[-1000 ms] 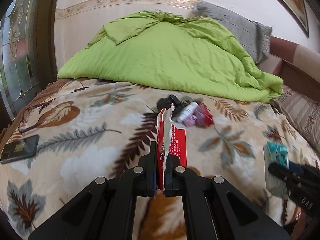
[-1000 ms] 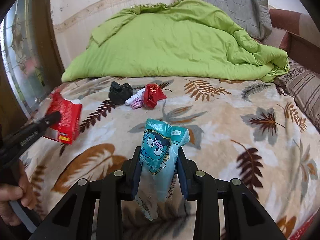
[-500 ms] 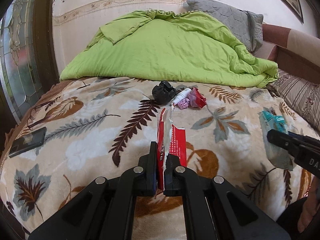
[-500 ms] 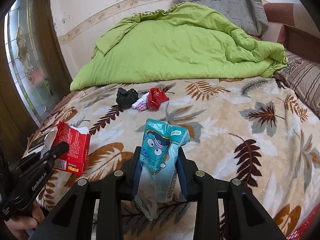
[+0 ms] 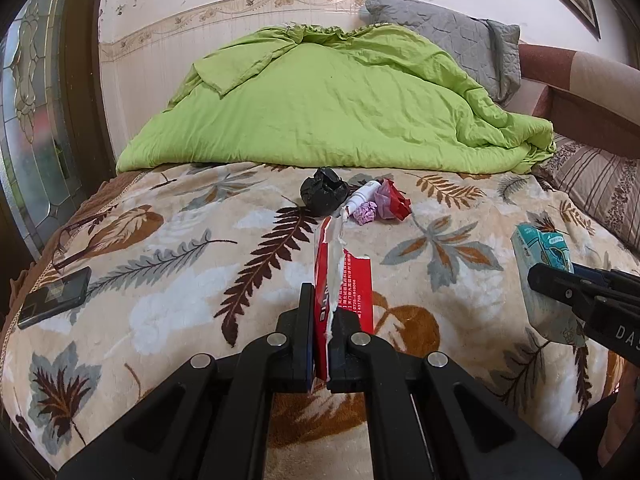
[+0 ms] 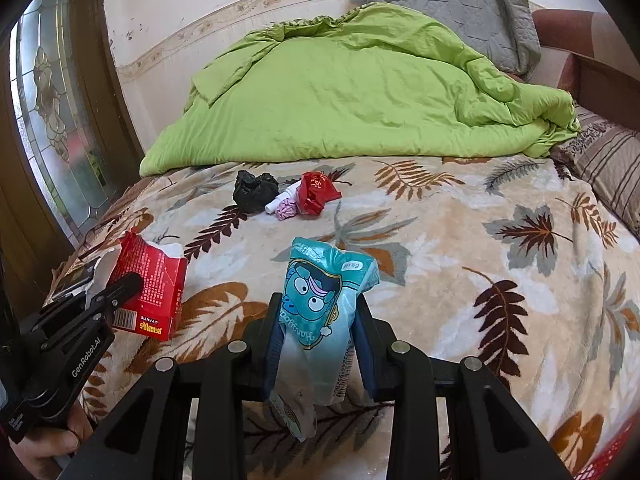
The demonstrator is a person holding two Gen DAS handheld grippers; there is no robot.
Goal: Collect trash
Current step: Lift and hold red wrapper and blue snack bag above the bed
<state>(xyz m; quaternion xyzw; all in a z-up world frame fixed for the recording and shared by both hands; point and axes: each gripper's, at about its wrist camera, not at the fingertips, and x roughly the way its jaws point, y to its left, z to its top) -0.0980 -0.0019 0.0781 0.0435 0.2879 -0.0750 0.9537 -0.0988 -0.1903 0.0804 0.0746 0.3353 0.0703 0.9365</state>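
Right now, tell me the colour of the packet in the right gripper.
Teal packet with a cartoon face; the right wrist view shows it best.

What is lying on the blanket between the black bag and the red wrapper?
Between the black bag and the red wrapper lie a small white bottle and a crumpled pink paper. The right wrist view shows this best.

Left gripper (image 5: 320, 340) clamped tight on red carton (image 5: 344, 280), over the bed's blanket (image 5: 160, 300), tilted down. Right gripper (image 6: 320, 344) pinches teal packet (image 6: 320, 300) (jaws partly apart), alongside.
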